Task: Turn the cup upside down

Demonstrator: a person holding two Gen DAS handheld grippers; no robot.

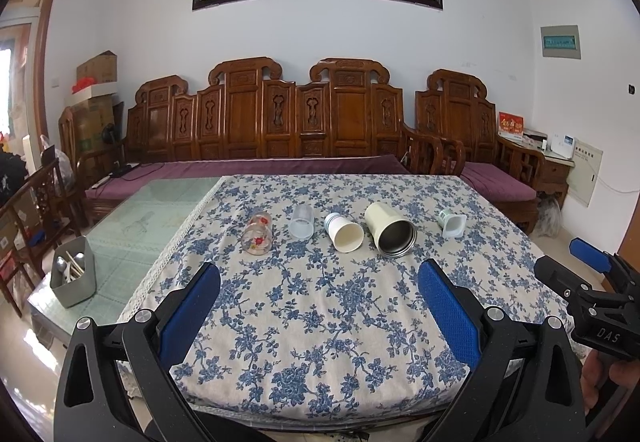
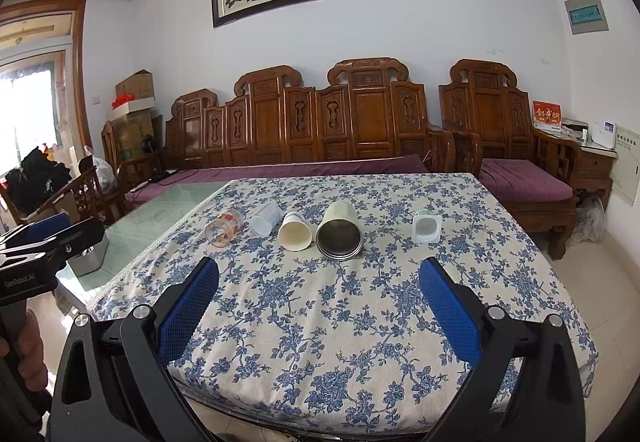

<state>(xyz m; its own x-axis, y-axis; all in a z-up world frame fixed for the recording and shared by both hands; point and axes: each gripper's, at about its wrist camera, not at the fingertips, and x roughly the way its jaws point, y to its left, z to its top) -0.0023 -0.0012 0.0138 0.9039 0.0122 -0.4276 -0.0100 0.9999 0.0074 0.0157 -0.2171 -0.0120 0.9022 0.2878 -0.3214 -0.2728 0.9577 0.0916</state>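
Several cups lie on their sides in a row across the blue floral tablecloth (image 1: 320, 322): a flowered glass (image 1: 257, 234) (image 2: 224, 228), a clear plastic cup (image 1: 301, 222) (image 2: 265, 219), a white paper cup (image 1: 343, 232) (image 2: 295, 230), a cream steel-lined tumbler (image 1: 390, 229) (image 2: 339, 232), and a small pale green cup (image 1: 453, 222) (image 2: 427, 226). My left gripper (image 1: 319, 276) is open and empty, well short of the cups. My right gripper (image 2: 319, 274) is open and empty, also short of them; it shows at the right edge of the left wrist view (image 1: 592, 274).
A grey utensil holder (image 1: 74, 274) (image 2: 88, 258) stands on the bare glass tabletop (image 1: 132, 234) left of the cloth. A carved wooden sofa (image 1: 300, 121) with purple cushions stands behind the table. The left gripper's body shows at the left edge of the right wrist view (image 2: 40, 254).
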